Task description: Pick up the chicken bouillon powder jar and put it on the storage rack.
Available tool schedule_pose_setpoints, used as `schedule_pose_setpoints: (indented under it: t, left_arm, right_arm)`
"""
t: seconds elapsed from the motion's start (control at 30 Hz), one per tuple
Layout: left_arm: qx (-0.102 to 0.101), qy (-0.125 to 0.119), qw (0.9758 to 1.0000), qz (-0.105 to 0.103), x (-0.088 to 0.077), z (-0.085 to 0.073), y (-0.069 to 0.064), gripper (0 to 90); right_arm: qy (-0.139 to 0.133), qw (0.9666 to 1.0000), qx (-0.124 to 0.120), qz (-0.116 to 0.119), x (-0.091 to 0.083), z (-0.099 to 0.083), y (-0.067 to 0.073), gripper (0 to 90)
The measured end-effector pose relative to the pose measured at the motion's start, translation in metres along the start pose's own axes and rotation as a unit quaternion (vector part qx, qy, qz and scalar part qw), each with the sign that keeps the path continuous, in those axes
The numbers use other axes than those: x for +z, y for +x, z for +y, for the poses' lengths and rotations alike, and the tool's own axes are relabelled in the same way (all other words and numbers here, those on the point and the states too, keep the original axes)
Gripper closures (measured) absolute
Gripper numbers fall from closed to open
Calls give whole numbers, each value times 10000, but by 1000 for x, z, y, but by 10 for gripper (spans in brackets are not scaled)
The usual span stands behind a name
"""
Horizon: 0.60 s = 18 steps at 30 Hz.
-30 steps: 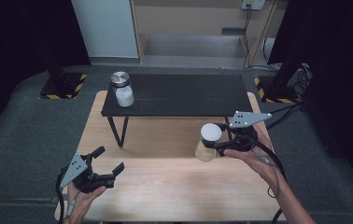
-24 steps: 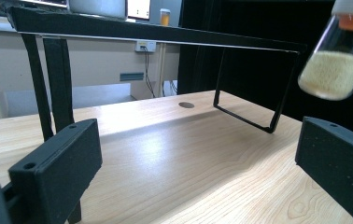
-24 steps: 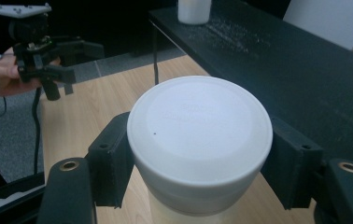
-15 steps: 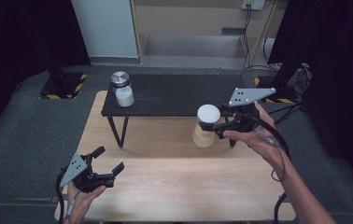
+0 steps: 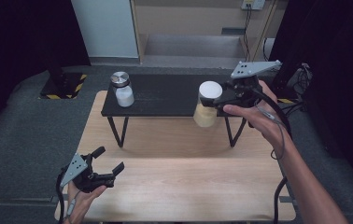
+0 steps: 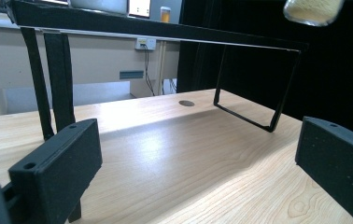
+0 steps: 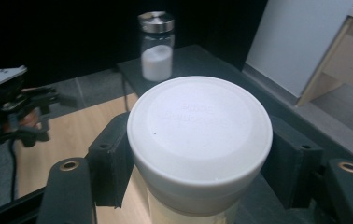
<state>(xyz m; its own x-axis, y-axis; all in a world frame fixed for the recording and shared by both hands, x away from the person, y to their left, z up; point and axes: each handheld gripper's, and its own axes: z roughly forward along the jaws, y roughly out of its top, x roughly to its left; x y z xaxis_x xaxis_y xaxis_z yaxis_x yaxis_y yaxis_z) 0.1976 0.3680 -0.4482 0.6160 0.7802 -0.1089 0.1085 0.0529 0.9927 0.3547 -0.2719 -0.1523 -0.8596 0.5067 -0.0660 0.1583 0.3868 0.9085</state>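
You've got the white-lid jar (image 5: 207,106) clamped in the right gripper (image 5: 220,100), jaws tight on both sides just under the lid, jar hanging in the air at the front edge of the black shelf (image 5: 165,95), near its right end. In the right gripper view the pads (image 7: 111,156) sit square on the neck, so the grip looks ok; don't squeeze more. Judging by where it hangs, the next step is to set it on the shelf. Bring the jar's base fully above shelf level before going fwd, or it'll clip the edge. Keep it upright, since the contents look loose. Pick a spot well apart from the metal-lid jar (image 5: 122,88) at the left end. Left gripper (image 5: 107,161) has jaws apart, holding nothing, low over the wooden table (image 5: 179,186); leave it there, out of the way.
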Motion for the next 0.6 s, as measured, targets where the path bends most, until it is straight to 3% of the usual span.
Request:
schedule_pose_setpoints:
  t: [0.27,0.47,0.6]
  left_arm:
    - [1,8,10000,-7,0,0,0,0]
    - [-6,21,10000,-16,1,0,0,0]
    - [-11,10,10000,-1,1,0,1,0]
  right_arm:
    - [-61,9980,280,-563,4,4,-19,333]
    - [76,9922,419,-1170,15,6,-27,333]
    - [112,9894,617,-1307,20,4,-40,333]
